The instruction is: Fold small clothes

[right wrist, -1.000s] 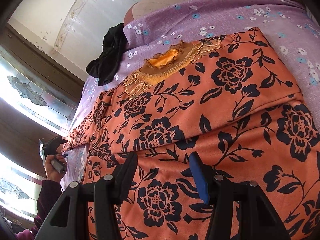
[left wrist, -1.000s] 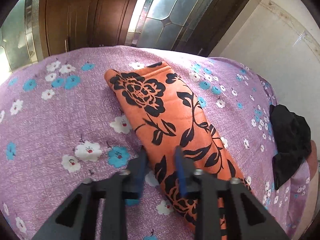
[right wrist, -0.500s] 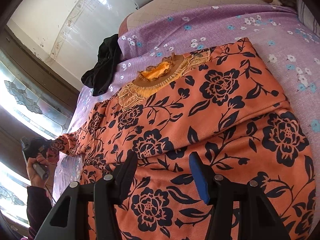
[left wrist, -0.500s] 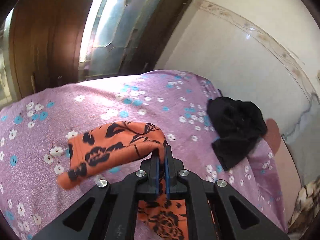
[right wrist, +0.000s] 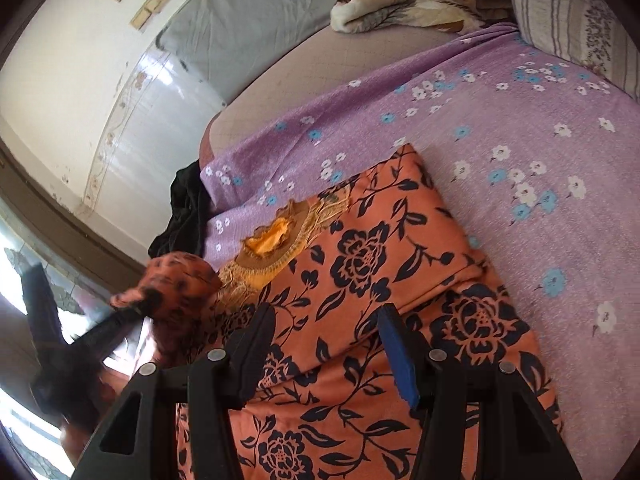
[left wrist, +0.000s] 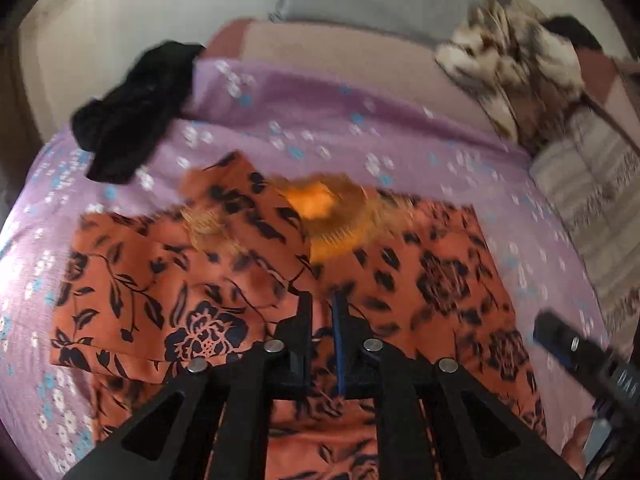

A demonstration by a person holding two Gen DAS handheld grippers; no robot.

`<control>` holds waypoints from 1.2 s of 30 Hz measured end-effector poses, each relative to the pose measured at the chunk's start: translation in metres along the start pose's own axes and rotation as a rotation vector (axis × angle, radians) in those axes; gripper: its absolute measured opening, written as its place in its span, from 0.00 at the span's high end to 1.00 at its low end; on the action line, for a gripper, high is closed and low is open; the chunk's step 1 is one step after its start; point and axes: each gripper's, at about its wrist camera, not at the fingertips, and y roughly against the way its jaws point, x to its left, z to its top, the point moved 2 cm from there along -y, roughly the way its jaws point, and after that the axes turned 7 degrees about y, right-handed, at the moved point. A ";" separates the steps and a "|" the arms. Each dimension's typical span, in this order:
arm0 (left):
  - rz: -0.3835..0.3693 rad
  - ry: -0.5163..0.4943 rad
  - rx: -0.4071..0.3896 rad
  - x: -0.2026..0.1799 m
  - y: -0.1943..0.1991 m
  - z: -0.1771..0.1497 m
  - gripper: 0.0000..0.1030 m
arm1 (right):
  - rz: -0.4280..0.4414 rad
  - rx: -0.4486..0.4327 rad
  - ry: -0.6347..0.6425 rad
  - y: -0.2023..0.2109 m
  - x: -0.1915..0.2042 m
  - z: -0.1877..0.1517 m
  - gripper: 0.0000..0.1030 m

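An orange garment with black flowers (left wrist: 420, 280) lies on the purple floral bedsheet (left wrist: 320, 112), its embroidered yellow neckline (left wrist: 320, 208) at the far side. My left gripper (left wrist: 322, 308) holds the sleeve over the garment's middle, its jaws a narrow gap apart with cloth between them. In the right wrist view the left gripper (right wrist: 132, 312) appears blurred at the left, carrying the bunched sleeve (right wrist: 180, 276). My right gripper (right wrist: 328, 340) is open and empty above the garment (right wrist: 360, 264).
A black garment (left wrist: 136, 108) lies at the sheet's far left corner, also in the right wrist view (right wrist: 184, 212). A brown-and-cream blanket (left wrist: 516, 60) and a striped pillow (left wrist: 592, 184) sit far right. A wall and a grey mattress (right wrist: 248, 28) stand behind.
My left gripper shut on the sleeve, lifted it and swung it right over the garment's body. The right gripper stayed open, shifting slightly over the garment.
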 end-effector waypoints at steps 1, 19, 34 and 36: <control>-0.014 -0.026 0.043 -0.010 -0.002 -0.011 0.77 | -0.010 -0.015 -0.018 0.003 -0.005 0.004 0.44; 0.386 0.584 -0.118 0.276 0.053 -0.008 0.24 | 0.103 0.106 0.197 -0.056 0.067 -0.001 0.36; 0.449 0.520 0.049 0.274 0.004 -0.005 0.24 | -0.187 0.317 0.341 -0.210 0.131 0.031 0.94; 0.458 0.520 0.044 0.274 0.006 -0.005 0.24 | -0.163 0.220 0.394 -0.184 0.143 0.041 0.94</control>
